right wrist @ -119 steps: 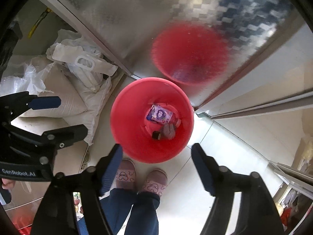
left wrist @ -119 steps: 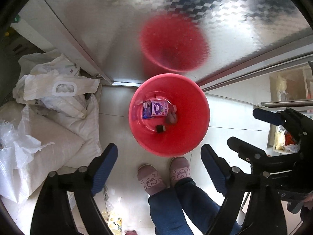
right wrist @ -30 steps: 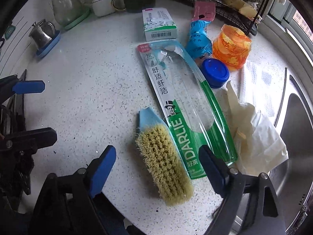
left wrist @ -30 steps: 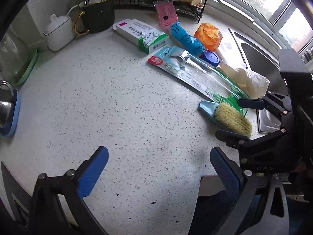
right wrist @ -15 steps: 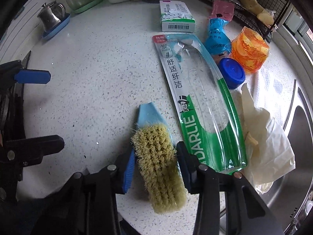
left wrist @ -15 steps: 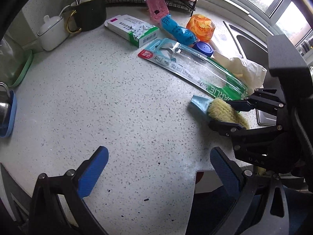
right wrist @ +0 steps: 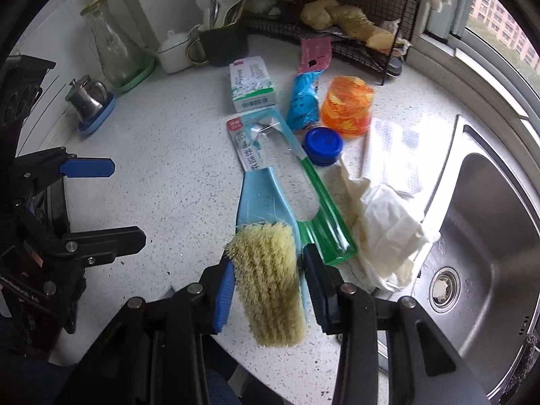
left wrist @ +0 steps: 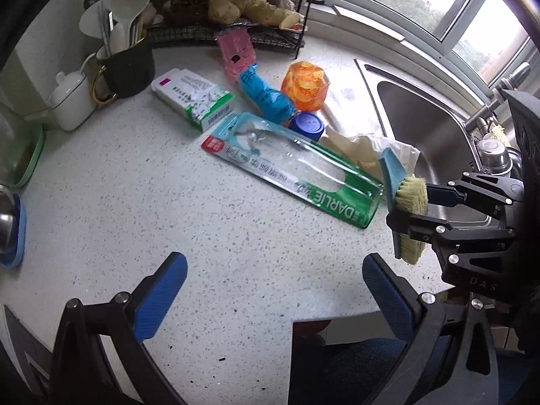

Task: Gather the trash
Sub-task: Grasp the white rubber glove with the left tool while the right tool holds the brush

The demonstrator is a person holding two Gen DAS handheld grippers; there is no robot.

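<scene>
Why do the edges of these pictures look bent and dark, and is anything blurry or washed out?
Both views are fisheye: black corners, and the sink rim curves in the right wrist view. There the scrub brush, held in the right gripper, is close and slightly soft. In the left wrist view the window is overexposed; daylight is soft, shadows faint, and the left gripper looms large.
</scene>
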